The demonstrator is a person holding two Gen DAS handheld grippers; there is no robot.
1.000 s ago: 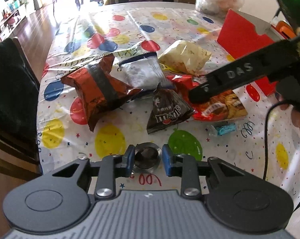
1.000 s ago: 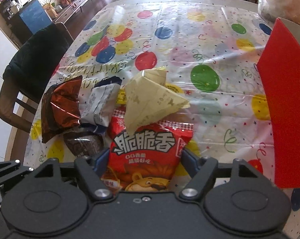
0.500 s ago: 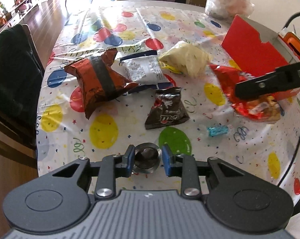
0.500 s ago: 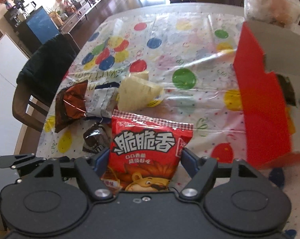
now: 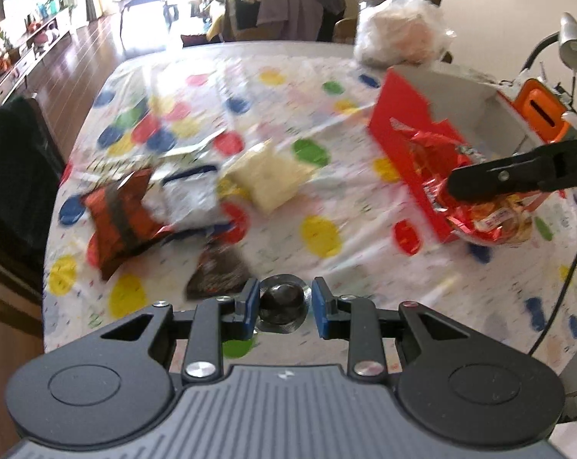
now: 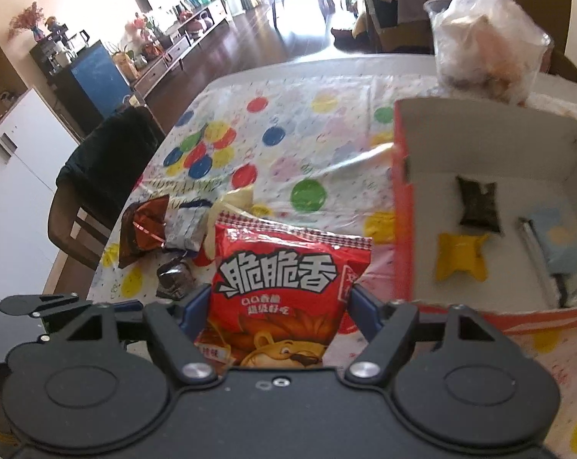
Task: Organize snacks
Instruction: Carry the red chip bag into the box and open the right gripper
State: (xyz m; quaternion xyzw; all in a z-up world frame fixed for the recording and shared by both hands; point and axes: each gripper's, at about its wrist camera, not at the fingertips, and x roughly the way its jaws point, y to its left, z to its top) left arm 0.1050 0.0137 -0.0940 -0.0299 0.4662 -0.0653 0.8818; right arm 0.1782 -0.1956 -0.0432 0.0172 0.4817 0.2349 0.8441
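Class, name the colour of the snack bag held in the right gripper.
The snack bag is red with white lettering; the right wrist view shows it best.

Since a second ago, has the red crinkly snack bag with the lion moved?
Yes. The red snack bag, clamped in the right gripper, left the snack pile and now hangs beside the red-walled cardboard box.

A desk [image 5: 273, 88] covered by a balloon-print cloth [image 6: 300, 134] is shown. Laid close together on it are a brown-red packet [image 5: 120, 214], a white packet [image 5: 191, 201], a pale yellow packet [image 5: 269, 178] and a dark packet [image 5: 217, 273]. A red box [image 6: 487, 168] and a clear bag [image 5: 401, 30] are set farther back.
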